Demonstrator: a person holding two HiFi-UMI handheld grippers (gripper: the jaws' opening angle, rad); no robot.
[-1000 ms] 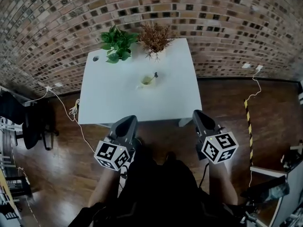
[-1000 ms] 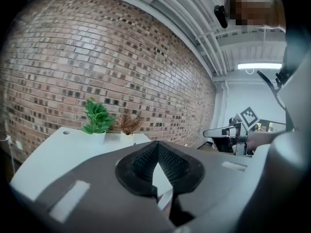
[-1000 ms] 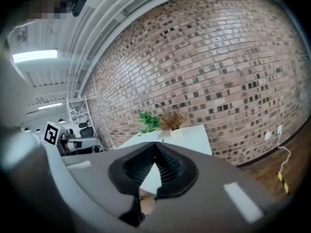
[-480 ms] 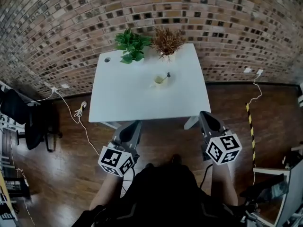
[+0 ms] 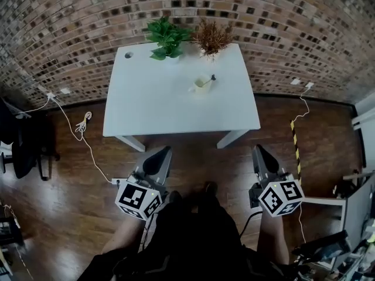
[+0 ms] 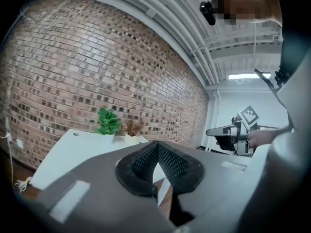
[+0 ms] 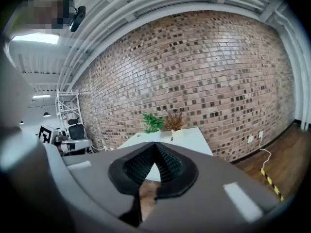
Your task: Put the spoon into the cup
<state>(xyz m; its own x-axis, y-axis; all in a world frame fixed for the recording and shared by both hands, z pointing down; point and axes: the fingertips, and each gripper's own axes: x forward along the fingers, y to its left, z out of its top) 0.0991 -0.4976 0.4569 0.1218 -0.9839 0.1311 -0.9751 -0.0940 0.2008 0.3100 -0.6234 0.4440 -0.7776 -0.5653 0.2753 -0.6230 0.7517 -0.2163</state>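
Observation:
A pale yellow cup (image 5: 201, 85) stands on the white table (image 5: 158, 104), right of its middle, with a dark-handled spoon (image 5: 211, 79) leaning out of it. Both grippers hang over the wooden floor, short of the table's near edge and well apart from the cup. My left gripper (image 5: 162, 152) is shut with nothing in it; its ribbed pads meet at the tip (image 6: 156, 144). My right gripper (image 5: 258, 151) is also shut and empty, jaws closed to a point (image 7: 155, 144). Both point toward the table and the brick wall.
A green plant (image 5: 169, 37) and a dried brown plant (image 5: 212, 38) stand at the table's far edge by the brick wall. A white cable (image 5: 82, 124) lies on the floor at the left, yellow-black tape (image 5: 295, 139) at the right, a dark chair (image 5: 23, 151) far left.
Both grippers have drawn back from the table's near edge, which now lies farther from them. The cup with the spoon has not moved on the table. Both grippers stay shut.

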